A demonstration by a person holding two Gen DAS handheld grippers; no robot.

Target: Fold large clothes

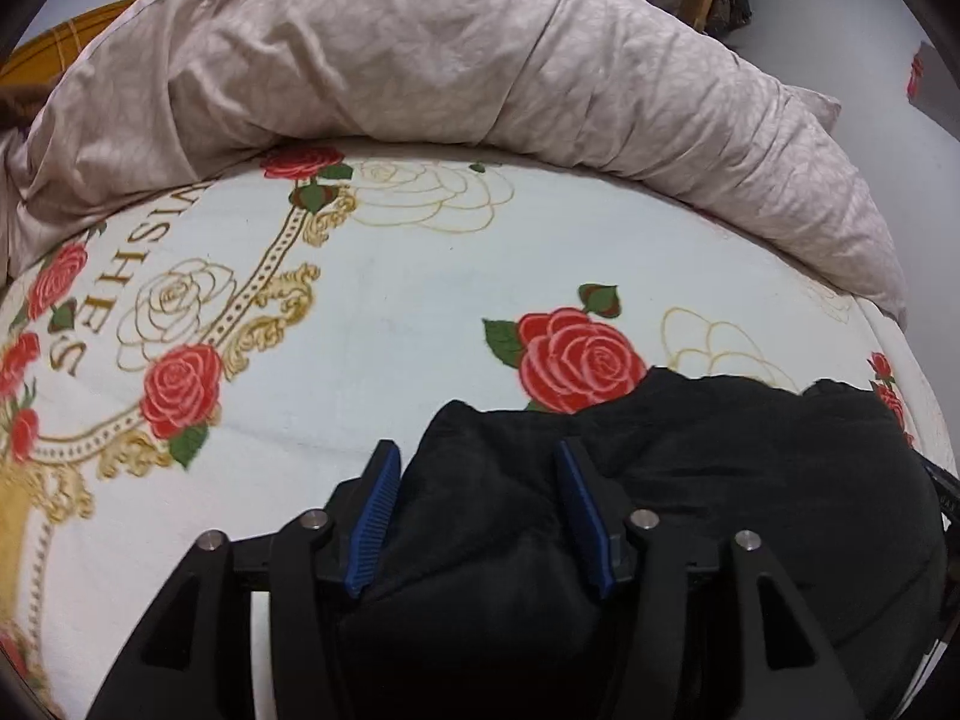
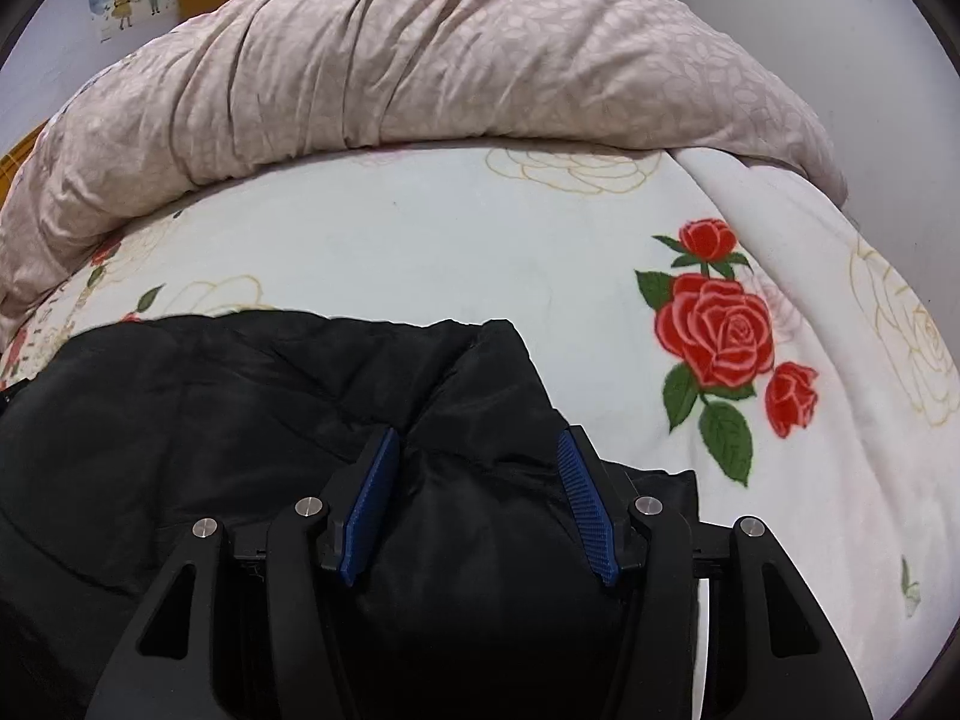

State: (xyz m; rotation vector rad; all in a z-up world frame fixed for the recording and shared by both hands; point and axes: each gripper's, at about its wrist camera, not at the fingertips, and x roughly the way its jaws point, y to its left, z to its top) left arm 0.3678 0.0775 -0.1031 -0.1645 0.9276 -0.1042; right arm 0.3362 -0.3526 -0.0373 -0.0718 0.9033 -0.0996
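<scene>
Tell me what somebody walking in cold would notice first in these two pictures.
Probably the black jacket, bunched up at the near edge of the bed, with the left gripper and right gripper each straddling a bulge of it. Next, the white blanket it lies on, printed with big red roses. Behind that, a crumpled beige quilt is heaped across the far side.

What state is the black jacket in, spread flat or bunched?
Bunched. The black jacket lies in puffy mounds on the rose blanket, with fabric between each gripper's blue pads. How many layers: cannot tell.
</scene>
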